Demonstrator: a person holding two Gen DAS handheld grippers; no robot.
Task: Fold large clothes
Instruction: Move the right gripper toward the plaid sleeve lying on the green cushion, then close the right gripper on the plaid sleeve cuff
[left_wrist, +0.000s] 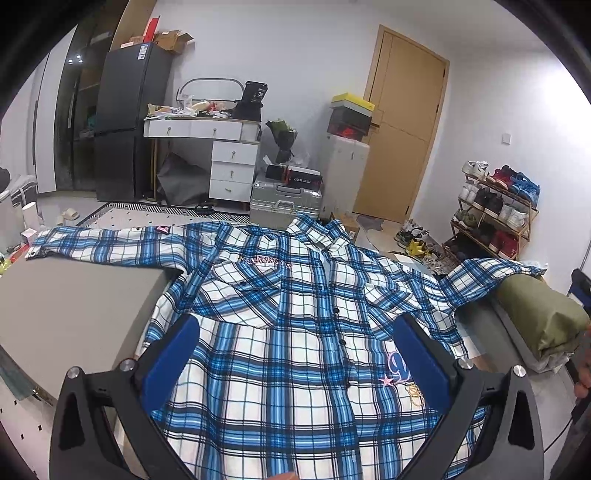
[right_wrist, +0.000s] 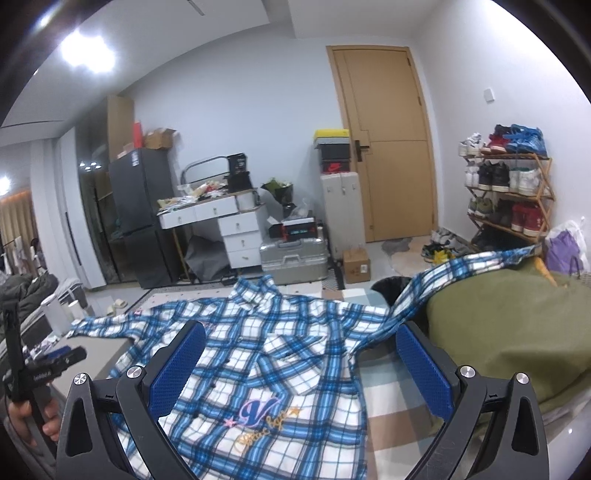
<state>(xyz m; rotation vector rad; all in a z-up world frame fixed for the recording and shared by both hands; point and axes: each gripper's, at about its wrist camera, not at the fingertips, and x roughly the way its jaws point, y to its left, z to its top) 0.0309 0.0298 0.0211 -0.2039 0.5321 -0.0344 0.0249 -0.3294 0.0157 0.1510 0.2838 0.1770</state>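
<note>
- The left claw (left_wrist: 295, 363) stands wide and holds nothing; it hangs above the lower front of the shirt (left_wrist: 291, 314).
- The right claw (right_wrist: 301, 363) is wide and empty too, over the shirt's side with the pink and blue "V" emblem (right_wrist: 258, 406).
- The shirt, a blue and white plaid, lies front up and buttoned, spread flat, with the collar (left_wrist: 314, 229) at the far end.
- One sleeve (left_wrist: 107, 236) stretches flat across the grey worktop (left_wrist: 66, 306); the other sleeve (right_wrist: 461, 273) climbs over a green bundle (right_wrist: 509, 332).
- The task seems to be at its start: the shirt is laid out and no fold is made yet.
- The next move probably calls for each claw to close on a hem corner or a sleeve. The sleeve on the bundle should likely come down first, so the fold stays even.
- Under the right part of the shirt lies a checked cloth (right_wrist: 391, 406).
- Beyond is the floor with a metal case (left_wrist: 284, 201), a white desk (left_wrist: 207, 129) full of things, a black fridge (left_wrist: 129, 110), a shoe rack (left_wrist: 495, 218) and a wooden door (left_wrist: 402, 122).
</note>
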